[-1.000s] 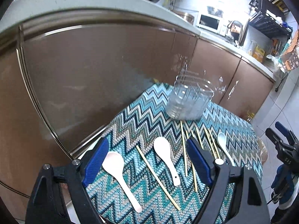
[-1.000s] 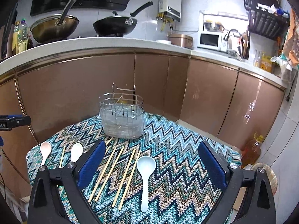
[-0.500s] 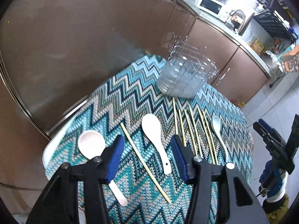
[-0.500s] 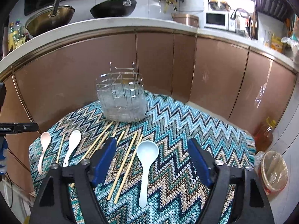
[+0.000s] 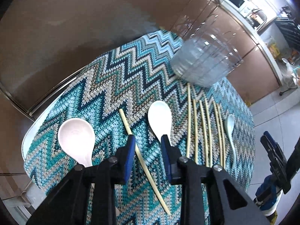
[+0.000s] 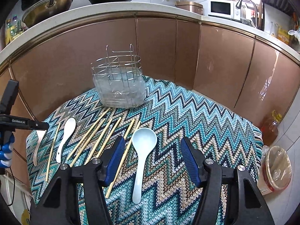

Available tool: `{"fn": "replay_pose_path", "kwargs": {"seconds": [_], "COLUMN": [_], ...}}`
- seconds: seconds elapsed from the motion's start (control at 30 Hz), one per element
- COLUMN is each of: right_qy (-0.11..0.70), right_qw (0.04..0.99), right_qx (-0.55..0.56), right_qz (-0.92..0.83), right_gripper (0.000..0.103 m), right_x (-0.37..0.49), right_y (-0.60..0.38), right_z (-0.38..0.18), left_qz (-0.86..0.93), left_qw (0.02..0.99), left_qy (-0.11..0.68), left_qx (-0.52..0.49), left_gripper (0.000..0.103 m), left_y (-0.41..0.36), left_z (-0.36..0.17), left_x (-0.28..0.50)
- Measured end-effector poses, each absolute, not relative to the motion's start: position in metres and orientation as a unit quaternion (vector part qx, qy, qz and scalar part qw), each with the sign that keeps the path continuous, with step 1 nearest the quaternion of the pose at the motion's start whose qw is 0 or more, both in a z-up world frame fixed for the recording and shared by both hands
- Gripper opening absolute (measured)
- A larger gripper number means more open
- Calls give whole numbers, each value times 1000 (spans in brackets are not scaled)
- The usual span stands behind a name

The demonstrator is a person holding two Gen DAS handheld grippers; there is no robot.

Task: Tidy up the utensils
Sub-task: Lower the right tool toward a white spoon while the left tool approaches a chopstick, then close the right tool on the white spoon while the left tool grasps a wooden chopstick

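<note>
The left gripper (image 5: 148,140), jaws part-open and empty, straddles the lone chopstick (image 5: 131,131) lying diagonally on the zigzag tablecloth (image 5: 105,86), while the right gripper (image 6: 152,150), wide open and empty, frames the pale-blue spoon (image 6: 143,148), handle toward it.

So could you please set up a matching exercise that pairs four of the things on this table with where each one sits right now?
Column one:
1. pale blue spoon
2. wire utensil holder
3. lone chopstick
4. pink spoon

Column two:
A. at the far edge of the zigzag cloth, by the cabinets
B. between the right gripper fingers
C. between the left gripper fingers
D. leftmost on the cloth, outside the left gripper

Pairs: 1-B, 2-A, 3-C, 4-D
</note>
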State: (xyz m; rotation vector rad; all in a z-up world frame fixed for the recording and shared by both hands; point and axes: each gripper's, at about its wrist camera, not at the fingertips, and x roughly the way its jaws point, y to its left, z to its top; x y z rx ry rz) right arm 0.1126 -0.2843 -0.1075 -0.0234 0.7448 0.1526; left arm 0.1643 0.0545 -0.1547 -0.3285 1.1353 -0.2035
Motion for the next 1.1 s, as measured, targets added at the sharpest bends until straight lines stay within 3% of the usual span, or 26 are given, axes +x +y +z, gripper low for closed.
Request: {"fn": "replay_pose_path", "kwargs": {"seconds": [0.33, 0.9, 1.0, 1.1], "right_qy": [430, 527, 534, 542], "right_qw": [891, 816, 810, 805], "right_qx": [48, 34, 22, 5], "right_qz": [139, 234, 241, 242], "right_gripper": [39, 32, 28, 13], "right_x": [158, 244, 250, 254], "right_y": [-302, -300, -297, -294], "right_z": [-139, -181, -186, -190], "left_qz": [-56, -47, -44, -40], "left_qw": [799, 782, 781, 783], "left_qy": [575, 602, 602, 600], "left_qx": [-165, -157, -160, -161], "left_gripper": [19, 12, 10, 9], "left_y": [58, 53, 55, 55], "left_z": [-185, -197, -198, -198], "left_x": [194, 211, 211, 211]}}
